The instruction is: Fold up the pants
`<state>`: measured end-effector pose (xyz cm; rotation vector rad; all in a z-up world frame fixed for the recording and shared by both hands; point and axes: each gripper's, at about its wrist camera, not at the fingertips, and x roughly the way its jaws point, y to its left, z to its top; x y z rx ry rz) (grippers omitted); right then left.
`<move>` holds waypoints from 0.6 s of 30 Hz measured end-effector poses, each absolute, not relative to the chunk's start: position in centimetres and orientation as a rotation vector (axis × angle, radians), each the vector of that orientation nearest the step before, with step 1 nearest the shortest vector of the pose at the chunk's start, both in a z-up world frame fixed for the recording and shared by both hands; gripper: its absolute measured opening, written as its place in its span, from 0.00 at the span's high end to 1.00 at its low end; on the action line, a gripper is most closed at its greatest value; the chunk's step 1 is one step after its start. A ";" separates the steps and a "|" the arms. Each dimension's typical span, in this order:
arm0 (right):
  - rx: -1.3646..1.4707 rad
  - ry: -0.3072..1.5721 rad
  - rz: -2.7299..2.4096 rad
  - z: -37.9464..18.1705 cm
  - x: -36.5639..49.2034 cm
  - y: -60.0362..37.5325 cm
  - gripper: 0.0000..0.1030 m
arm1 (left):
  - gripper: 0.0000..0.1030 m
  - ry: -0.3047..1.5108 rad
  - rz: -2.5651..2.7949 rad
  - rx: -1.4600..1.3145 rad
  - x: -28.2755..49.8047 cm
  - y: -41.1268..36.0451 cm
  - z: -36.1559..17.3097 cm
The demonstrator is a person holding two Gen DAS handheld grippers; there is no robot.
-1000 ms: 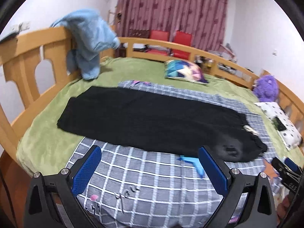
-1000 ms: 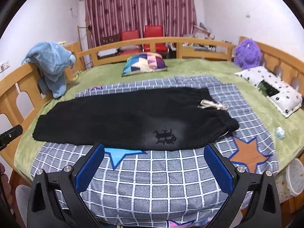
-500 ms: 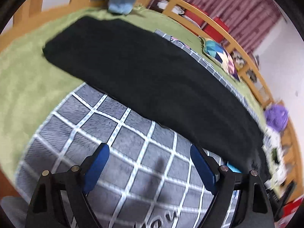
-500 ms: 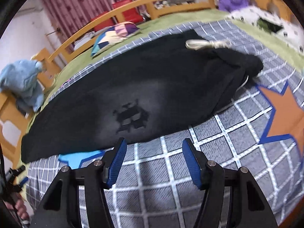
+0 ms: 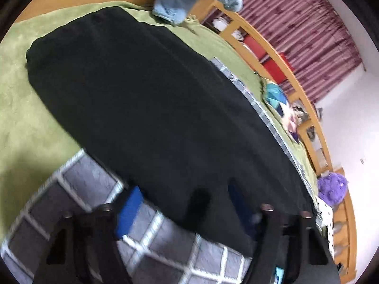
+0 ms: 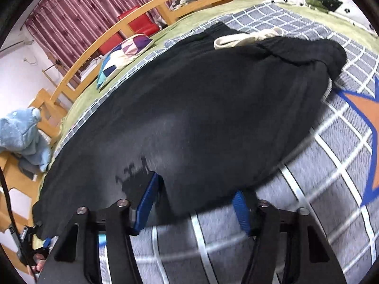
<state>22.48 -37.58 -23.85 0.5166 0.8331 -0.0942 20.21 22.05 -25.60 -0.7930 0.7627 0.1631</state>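
Left wrist view: black pants point(image 5: 154, 108) lie flat lengthwise across the bed point(image 5: 28, 108), filling mid-frame, with the left hand-held gripper point(image 5: 182, 209) spread wide at their near edge. Right wrist view: same pants, cream drawstring point(image 6: 246, 38) upper right, dark logo lower left; right hand-held gripper point(image 6: 194, 201) spread, the hem between its fingers.

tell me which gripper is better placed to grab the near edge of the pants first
Right, narrowly. The right gripper has both open fingers straddling the hem of the black pants, with cloth dipping between them. The left gripper is also open at the edge, but that view is blurrier and the cloth covers one finger.
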 end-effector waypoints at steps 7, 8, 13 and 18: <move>0.444 0.769 -0.115 -20.1 23.3 -37.5 0.83 | 0.88 0.784 0.160 -0.744 22.7 23.6 -23.2; 0.426 0.753 -0.106 -19.1 23.1 -37.4 0.83 | 0.88 0.774 0.155 -0.718 23.1 23.5 -21.9; 0.405 0.720 -0.039 -14.3 25.8 -37.5 0.84 | 0.88 0.714 0.116 -0.633 25.5 23.0 -16.3; 0.365 0.718 -0.046 -10.8 31.6 -37.3 0.85 | 0.88 0.696 0.121 -0.531 29.9 22.6 -12.8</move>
